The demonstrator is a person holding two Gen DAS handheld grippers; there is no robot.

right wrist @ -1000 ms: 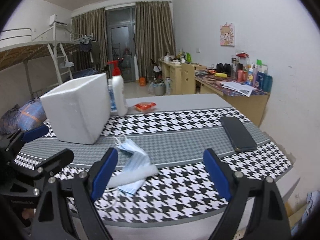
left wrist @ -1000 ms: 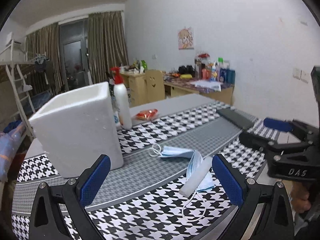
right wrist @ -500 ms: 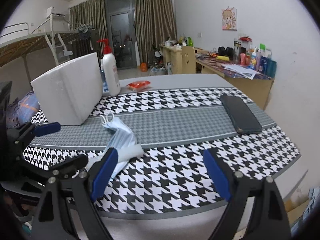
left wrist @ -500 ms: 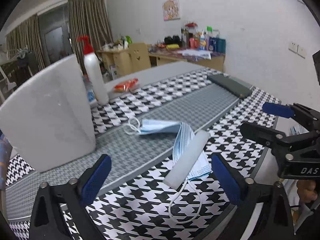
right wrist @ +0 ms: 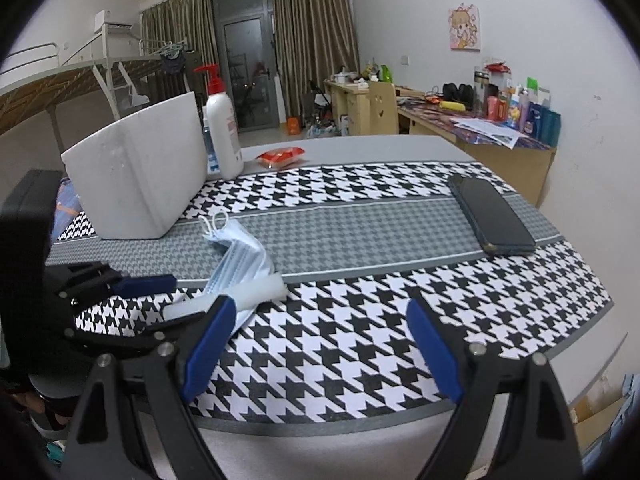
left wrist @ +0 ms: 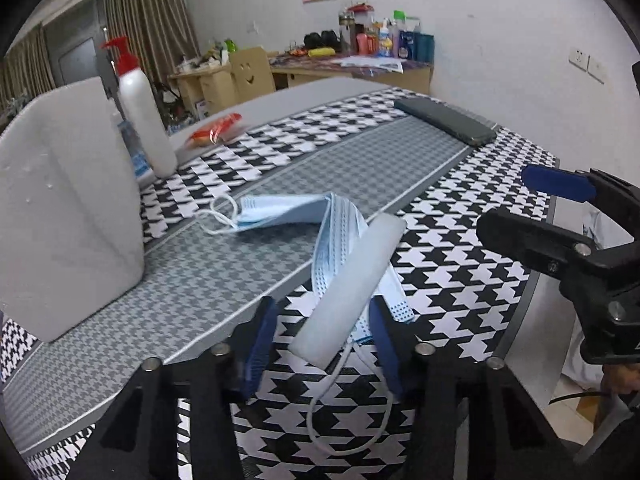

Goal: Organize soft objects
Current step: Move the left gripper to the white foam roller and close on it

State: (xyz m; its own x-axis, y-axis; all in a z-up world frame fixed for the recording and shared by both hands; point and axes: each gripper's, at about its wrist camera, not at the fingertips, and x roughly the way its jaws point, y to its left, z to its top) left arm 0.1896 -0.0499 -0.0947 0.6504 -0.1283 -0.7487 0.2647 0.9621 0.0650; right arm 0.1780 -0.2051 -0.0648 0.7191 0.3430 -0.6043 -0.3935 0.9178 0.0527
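A white foam strip [left wrist: 352, 284] lies across blue face masks [left wrist: 288, 210] on the houndstooth tablecloth. My left gripper [left wrist: 324, 332] has its blue pads on either side of the strip's near end, narrowed but with gaps, so it is open. In the right wrist view the strip [right wrist: 256, 292] and masks [right wrist: 240, 256] lie left of centre, with the left gripper [right wrist: 168, 300] at the strip. My right gripper [right wrist: 320, 352] is open and empty above the table's front edge. It also shows in the left wrist view [left wrist: 532, 204].
A white foam box [right wrist: 140, 184] stands at the left, with a white pump bottle [right wrist: 222, 136] and a red packet [right wrist: 280, 157] behind it. A black phone [right wrist: 492, 216] lies at the right. A cluttered desk [right wrist: 480, 120] stands along the wall.
My left gripper has moved forward and down to the foam strip, and its jaws have narrowed around the strip's near end. The right gripper has barely moved.
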